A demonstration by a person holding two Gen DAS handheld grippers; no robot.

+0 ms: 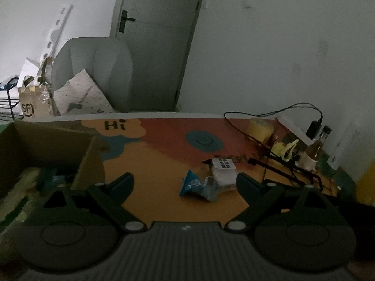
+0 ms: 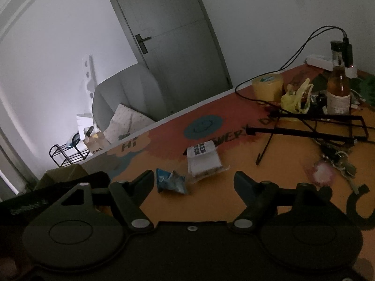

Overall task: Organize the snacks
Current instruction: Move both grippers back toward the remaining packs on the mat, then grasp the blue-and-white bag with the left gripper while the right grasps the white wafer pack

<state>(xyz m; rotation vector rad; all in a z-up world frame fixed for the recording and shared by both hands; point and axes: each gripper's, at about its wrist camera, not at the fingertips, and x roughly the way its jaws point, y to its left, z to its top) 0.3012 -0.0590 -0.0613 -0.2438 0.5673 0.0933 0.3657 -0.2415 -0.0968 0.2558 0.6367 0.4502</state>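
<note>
Dim room, colourful table mat (image 1: 164, 187) in orange, red and blue with "Hi" printed near the far edge. Left gripper (image 1: 185, 182) low over the mat, jaws wide apart, nothing between the pads. Blue snack packet (image 1: 193, 185) crumpled on the orange part, just ahead of the gap, toward the right finger. White snack packet (image 1: 223, 172) with a black-and-white printed label touching the blue one on its far right side, close by the right fingertip. Open cardboard box (image 1: 46, 145) at the left of the mat, beside the left finger; some green and blue wrappers inside, too dark to tell apart. Right gripper (image 2: 194, 180) also hovering low, jaws apart, empty. From the right wrist: blue snack packet (image 2: 171, 181) lying just past the left finger, white snack packet (image 2: 204, 160) beyond it, touching. Further right on the mat, well apart from the snacks: yellow tape roll (image 2: 267, 86), yellow plastic bag (image 2: 295, 99), amber bottle (image 2: 338, 86), black wire stand (image 2: 316, 126), bunch of keys (image 2: 337, 161). Behind the table a grey armchair (image 1: 93, 70) and a closed grey door (image 1: 159, 35).
</note>
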